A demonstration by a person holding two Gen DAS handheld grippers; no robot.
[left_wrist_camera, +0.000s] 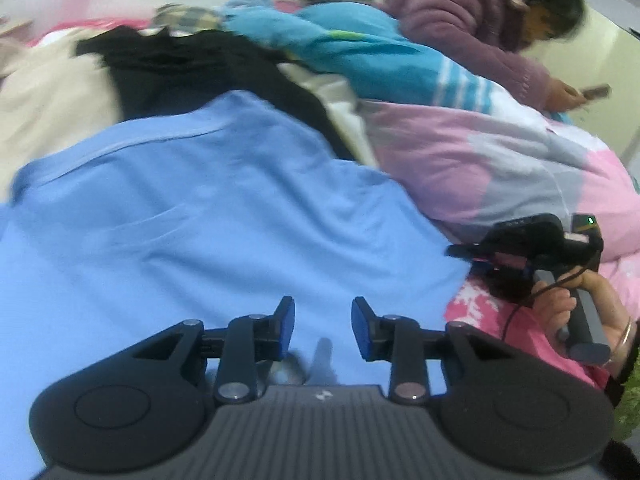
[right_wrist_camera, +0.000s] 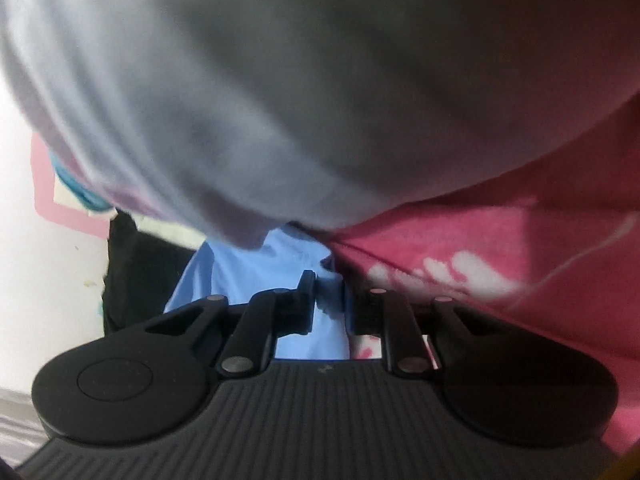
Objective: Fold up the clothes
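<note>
Left wrist view: left gripper (left_wrist_camera: 323, 326) is seen with jaws partly apart, a clear gap between the blue pads, nothing gripped. Light blue shirt (left_wrist_camera: 208, 216) is spread flat under and ahead of it, covering most of the lower frame. Black garment (left_wrist_camera: 192, 68) lies beyond the shirt, touching its far edge, with a cream cloth (left_wrist_camera: 52, 96) to the left. Teal jacket with white stripes (left_wrist_camera: 380, 60) is piled further back on the right. Pink and grey patchwork quilt (left_wrist_camera: 500, 168) is bunched at the right, beside the shirt. Right gripper (left_wrist_camera: 460, 250) is seen side-on at the shirt's right edge, held by a hand (left_wrist_camera: 576, 308) on its grey handle; its jaw state cannot be told from this angle. A person in a purple fleece top (left_wrist_camera: 472, 20) is seated at the far right, holding a phone (left_wrist_camera: 596, 91). No containers are visible.

Right wrist view: right gripper (right_wrist_camera: 330, 304) is seen with jaws narrow, a fold of light blue shirt (right_wrist_camera: 248, 272) lying in the slot; whether the pads actually press on it cannot be confirmed, blur too heavy. Quilt (right_wrist_camera: 280, 80) fills the upper frame, grey-white here. Pink printed sheet (right_wrist_camera: 500, 248) is at the right, just beside the fingers. Black garment (right_wrist_camera: 140, 264) is at the left.
</note>
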